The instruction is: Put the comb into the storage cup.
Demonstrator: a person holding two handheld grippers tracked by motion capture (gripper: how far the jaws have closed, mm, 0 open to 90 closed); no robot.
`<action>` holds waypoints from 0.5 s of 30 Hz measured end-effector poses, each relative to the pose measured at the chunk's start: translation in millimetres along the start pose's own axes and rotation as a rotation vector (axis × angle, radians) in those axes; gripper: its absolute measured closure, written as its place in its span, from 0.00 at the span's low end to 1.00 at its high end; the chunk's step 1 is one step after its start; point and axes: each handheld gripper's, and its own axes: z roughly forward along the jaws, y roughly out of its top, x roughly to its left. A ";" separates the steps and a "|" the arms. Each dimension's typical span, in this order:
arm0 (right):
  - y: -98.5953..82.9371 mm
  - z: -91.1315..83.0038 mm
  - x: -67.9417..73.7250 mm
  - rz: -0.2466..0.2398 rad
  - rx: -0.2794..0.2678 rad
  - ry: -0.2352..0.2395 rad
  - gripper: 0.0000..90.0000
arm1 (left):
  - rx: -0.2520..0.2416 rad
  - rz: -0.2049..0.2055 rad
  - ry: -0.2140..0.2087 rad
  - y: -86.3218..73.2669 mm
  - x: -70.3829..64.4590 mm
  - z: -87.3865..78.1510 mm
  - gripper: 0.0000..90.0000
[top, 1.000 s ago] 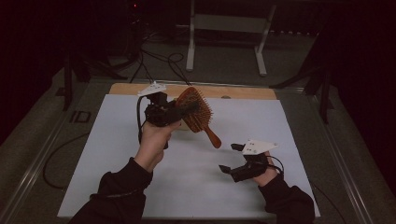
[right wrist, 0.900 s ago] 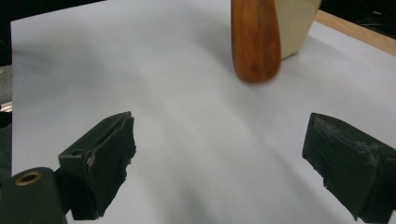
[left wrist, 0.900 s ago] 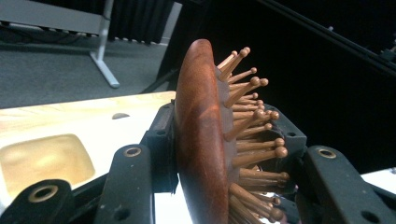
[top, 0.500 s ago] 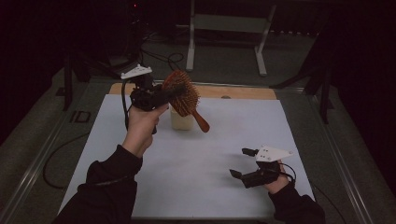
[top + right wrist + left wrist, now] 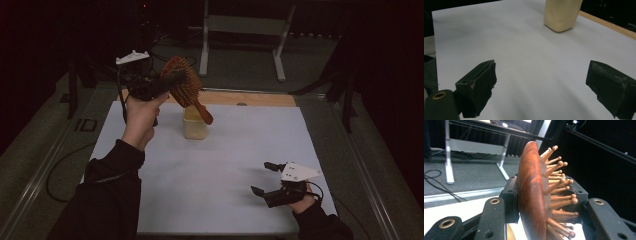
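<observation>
Upper left of the frame, the left hand-held gripper (image 5: pixel 167 82) pinches a wooden hairbrush (image 5: pixel 186 87) above a cream container (image 5: pixel 195 125) on the bench (image 5: pixel 225 165). Lower right, the right hand-held gripper (image 5: pixel 264 178) sits spread, nothing between.

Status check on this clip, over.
Left hand-held gripper shut on wooden paddle hairbrush, raised over cream container. Right hand-held gripper open, idle. Nothing in the way.
</observation>
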 end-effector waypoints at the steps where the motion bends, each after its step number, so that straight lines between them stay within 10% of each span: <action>1: 0.2 0.0 -0.2 -0.003 0.003 -0.006 0.10 | -0.002 0.003 0.006 2.4 1.5 -0.6 0.61; 15: 0.4 -0.8 -1.5 -0.007 -0.004 -0.016 0.10 | -0.017 -0.010 0.082 3.6 30.3 10.9 0.61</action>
